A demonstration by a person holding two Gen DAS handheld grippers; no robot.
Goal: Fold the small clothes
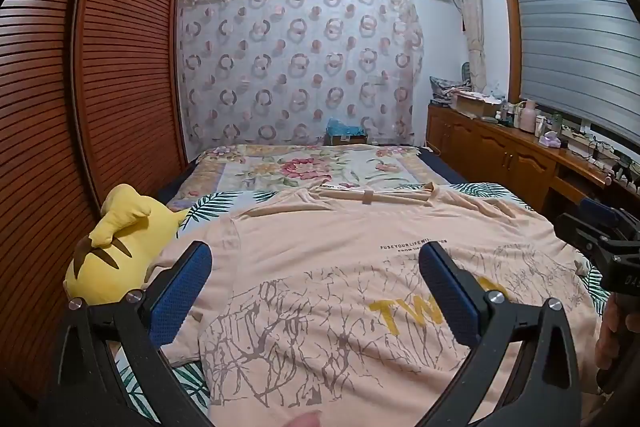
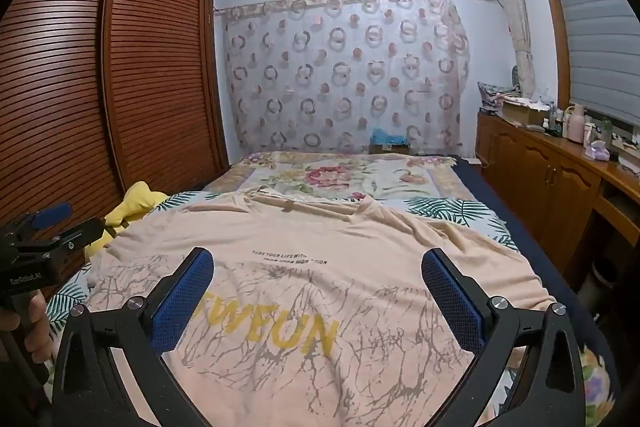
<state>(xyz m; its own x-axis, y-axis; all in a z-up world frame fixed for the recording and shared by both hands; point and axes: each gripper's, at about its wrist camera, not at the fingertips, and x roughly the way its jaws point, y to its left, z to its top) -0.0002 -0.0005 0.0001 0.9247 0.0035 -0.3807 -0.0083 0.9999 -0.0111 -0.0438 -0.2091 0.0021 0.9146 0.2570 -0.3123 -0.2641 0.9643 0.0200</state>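
Garment: peach T-shirt [image 1: 320, 267], spread face up on the bed [image 1: 320, 167], over a leaf-print sheet [image 2: 452, 207]; print of cracked lines and yellow lettering uppermost.
Position: occupies the near half of the bed, directly under both tools; plush toy [image 1: 116, 251] just beside its left edge.
Orientation: long axis running away from the cameras, neck end far, hem end near (hem itself out of frame, so judged from the lettering reading upright).
Lie: mostly flat; wrinkled at the far right shoulder, sleeve there rumpled.
Left gripper [image 1: 316, 291]: jaws spread wide, nothing between them, hovering above the cloth on the left half; contact with fabric not evident.
Right gripper [image 2: 318, 291]: jaws likewise spread wide and empty, above the right half of the print.
Handling, judged: light, thin, limp knit; no stiffness to hold a shape, likely to sag and drag once lifted; not fragile, not slippery.
Grip points, judged: side edges or sleeve seams, one per tool, pinching a single layer (a centre pinch would only bunch the cloth).
Risk, judged: catching the sheet beneath along with the shirt.
Fold status: not yet begun.
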